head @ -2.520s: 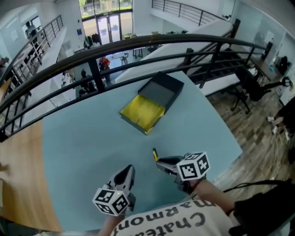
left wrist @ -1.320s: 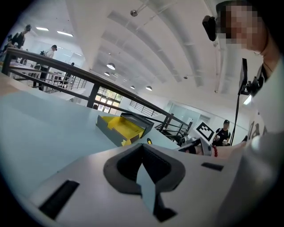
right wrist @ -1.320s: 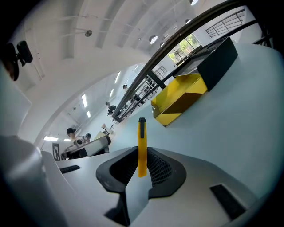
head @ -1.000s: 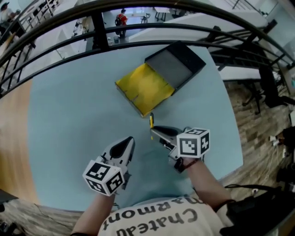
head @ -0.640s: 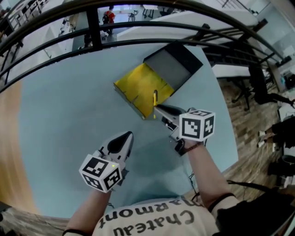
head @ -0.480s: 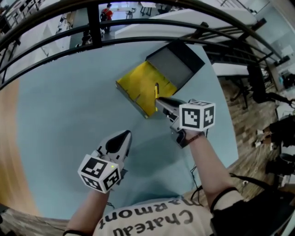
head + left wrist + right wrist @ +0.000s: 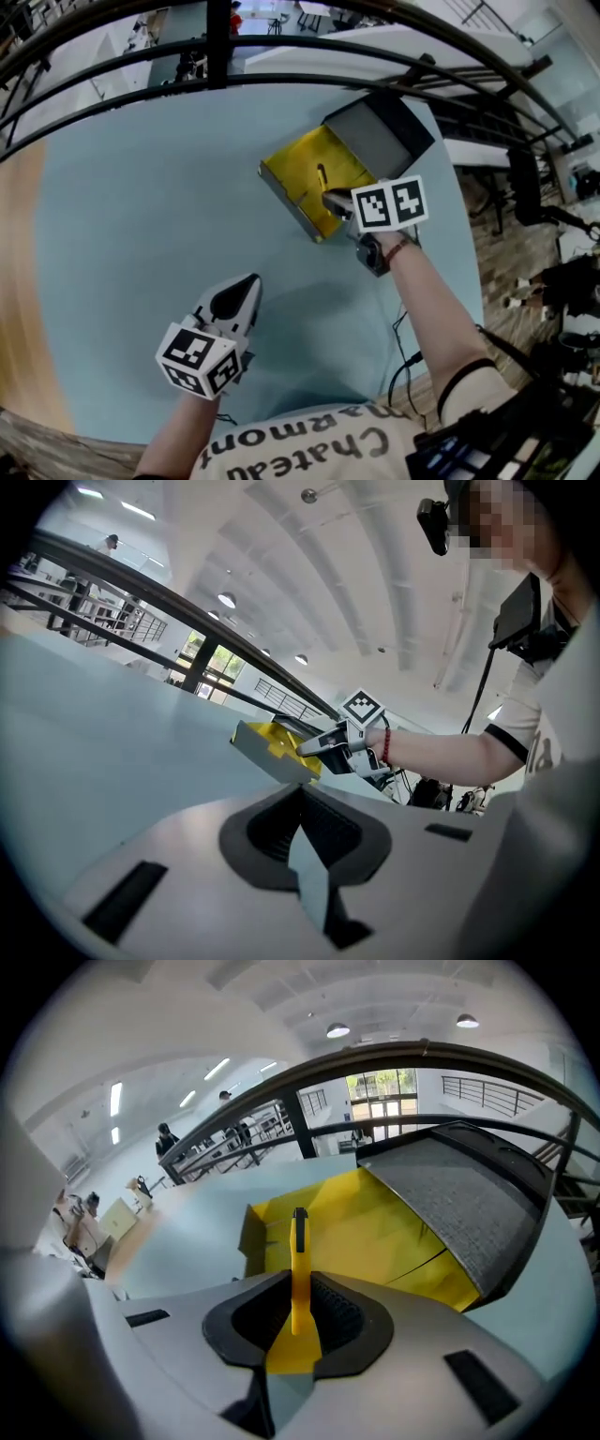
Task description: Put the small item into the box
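The right gripper [image 7: 328, 199] has travelled away from the person, from the bare tabletop [image 7: 141, 206] to the open box [image 7: 289, 199]. Its jaws stay clamped on the small yellow item [image 7: 322, 176], a slim stick with a black tip, and nothing in the grip has shifted during the carry. In the right gripper view the item stands upright between the pads, with the yellow inside of the box directly behind it and the grey lid lying open to the right. The item is therefore over the box but not yet in it; I cannot tell if its tip touches the bottom. I think only the lowering and the release remain. The left gripper [image 7: 246, 281] rests near the person, its jaws together and empty.
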A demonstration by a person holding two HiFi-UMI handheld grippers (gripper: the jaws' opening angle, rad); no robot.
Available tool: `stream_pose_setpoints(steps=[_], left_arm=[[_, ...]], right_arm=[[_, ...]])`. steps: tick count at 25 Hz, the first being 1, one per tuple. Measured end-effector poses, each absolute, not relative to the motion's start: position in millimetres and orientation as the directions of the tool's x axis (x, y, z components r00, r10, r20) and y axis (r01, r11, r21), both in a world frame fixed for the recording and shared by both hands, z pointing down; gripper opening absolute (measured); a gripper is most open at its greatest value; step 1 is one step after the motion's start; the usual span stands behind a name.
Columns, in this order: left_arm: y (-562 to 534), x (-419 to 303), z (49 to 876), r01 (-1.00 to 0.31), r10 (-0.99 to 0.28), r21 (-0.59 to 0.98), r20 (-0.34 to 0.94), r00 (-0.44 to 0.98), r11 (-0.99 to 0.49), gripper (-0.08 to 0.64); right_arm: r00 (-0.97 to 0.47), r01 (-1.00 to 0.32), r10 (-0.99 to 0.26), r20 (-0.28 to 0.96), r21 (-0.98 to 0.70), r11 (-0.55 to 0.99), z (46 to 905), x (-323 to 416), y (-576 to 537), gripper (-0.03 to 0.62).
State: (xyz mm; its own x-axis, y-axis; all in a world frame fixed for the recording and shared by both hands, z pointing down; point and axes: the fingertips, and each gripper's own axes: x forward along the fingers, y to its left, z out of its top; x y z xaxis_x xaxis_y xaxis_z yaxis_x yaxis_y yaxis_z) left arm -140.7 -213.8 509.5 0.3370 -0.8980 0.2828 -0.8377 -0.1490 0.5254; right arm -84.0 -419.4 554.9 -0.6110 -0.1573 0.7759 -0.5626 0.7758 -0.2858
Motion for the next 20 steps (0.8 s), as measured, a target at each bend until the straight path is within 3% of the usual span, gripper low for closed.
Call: stream_pose_setpoints(steps=[7,20], left_arm=[[-203,-149,515,-0.835,-0.909,0.538,0.278,0.311,-0.121,0.003],[-192,-147,513,-0.82,-0.916,0.559,0.254,0.309,-0.122,0.003]], right_arm=[[-0.409,-0.578,-0.126,0.904,-0.15,0.802,585,-82,-433,0.083],[-0.26,-0.602,-0.099,0.961,-0.08,0.795,596,-77,-437,0.083]])
